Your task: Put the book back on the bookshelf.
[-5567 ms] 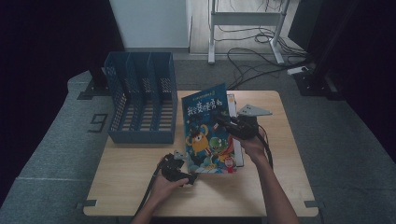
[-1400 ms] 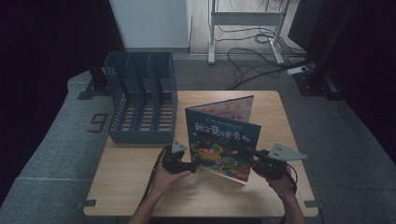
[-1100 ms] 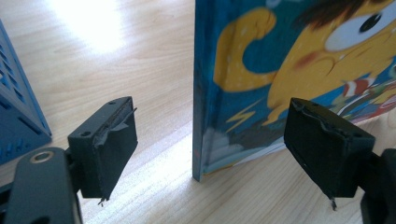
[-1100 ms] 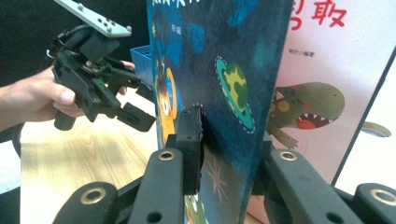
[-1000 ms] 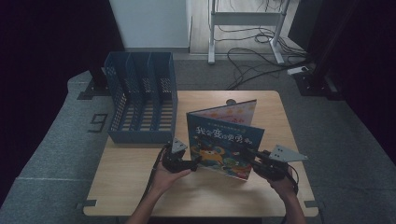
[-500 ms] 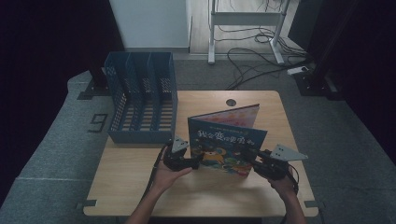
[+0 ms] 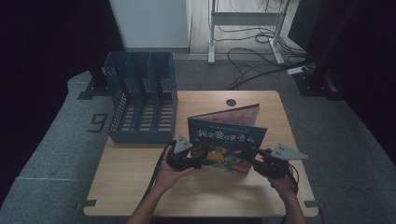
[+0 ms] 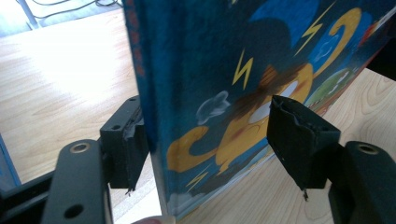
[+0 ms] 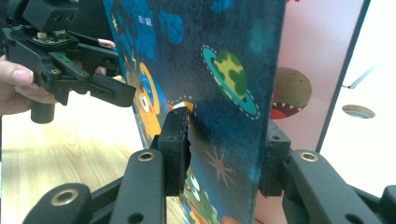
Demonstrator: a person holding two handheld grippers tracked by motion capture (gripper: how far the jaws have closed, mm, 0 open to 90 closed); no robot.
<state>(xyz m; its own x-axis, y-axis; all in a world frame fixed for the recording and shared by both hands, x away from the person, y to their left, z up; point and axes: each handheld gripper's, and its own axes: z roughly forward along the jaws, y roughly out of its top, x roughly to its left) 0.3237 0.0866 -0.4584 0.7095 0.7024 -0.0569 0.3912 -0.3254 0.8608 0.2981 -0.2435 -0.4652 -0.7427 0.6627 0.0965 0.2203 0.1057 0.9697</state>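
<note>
A picture book (image 7: 229, 140) with a blue cartoon cover stands on its long edge on the wooden table (image 7: 210, 196), slightly open. My left gripper (image 7: 198, 161) is at its spine end. In the left gripper view the jaws (image 8: 210, 140) straddle the spine (image 8: 144, 93); they have just been closing, and one pad still stands off the cover. My right gripper (image 7: 256, 163) is at the book's other end. Its jaws (image 9: 226, 149) have just been opening, with the front cover (image 9: 210, 56) loose between them and a pink inner page (image 9: 308, 70) behind.
A blue slotted file rack (image 7: 140, 98) stands at the table's back left, close behind my left hand. A round cable hole (image 7: 230, 102) lies in the tabletop behind the book. Floor cables and a desk frame (image 7: 243, 18) are beyond the table.
The book has gone from leaning back to standing nearly upright on its edge, its covers parting a little. Both hands stayed at its two lower ends.
</note>
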